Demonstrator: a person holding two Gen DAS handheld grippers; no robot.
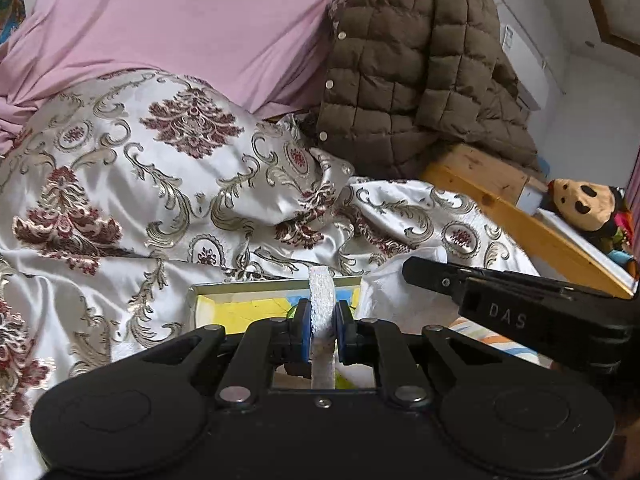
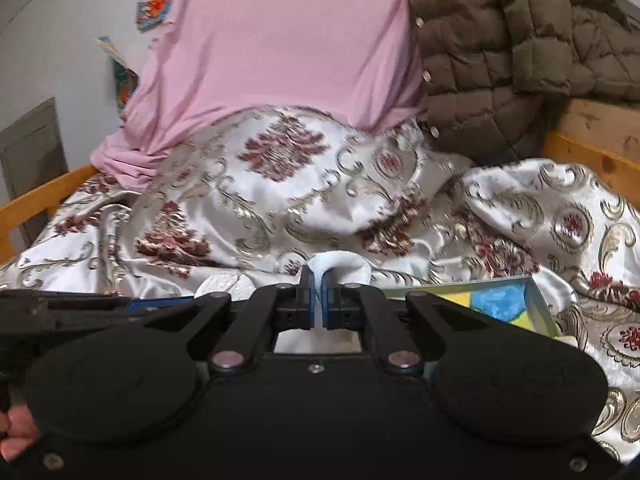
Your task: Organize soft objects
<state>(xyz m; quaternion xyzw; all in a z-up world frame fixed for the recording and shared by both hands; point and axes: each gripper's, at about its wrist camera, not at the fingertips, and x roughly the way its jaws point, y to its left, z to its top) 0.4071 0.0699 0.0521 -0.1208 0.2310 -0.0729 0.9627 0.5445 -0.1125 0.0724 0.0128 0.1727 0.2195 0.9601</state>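
Both grippers tilt slightly downward over the bed: the left gripper (image 1: 323, 316) pinches a white foam strip (image 1: 322, 304), the right gripper (image 2: 319, 300) clamps a white cloth fold (image 2: 340, 266). Beyond lie a painted tray (image 2: 538, 300), patterned satin quilt (image 1: 140, 168), pink sheet (image 1: 192, 20) and brown quilted jacket (image 1: 416, 72).

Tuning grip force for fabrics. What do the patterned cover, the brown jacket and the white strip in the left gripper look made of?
Patterned cover: looks like satin or brocade; glossy sheen, woven scroll motifs.
Brown jacket: matte quilted shell, puffy squares, probably padded synthetic; metal-looking snaps.
White strip, pinched in the left gripper: nubby, terry-like weave, likely towel cloth, fibre unclear.
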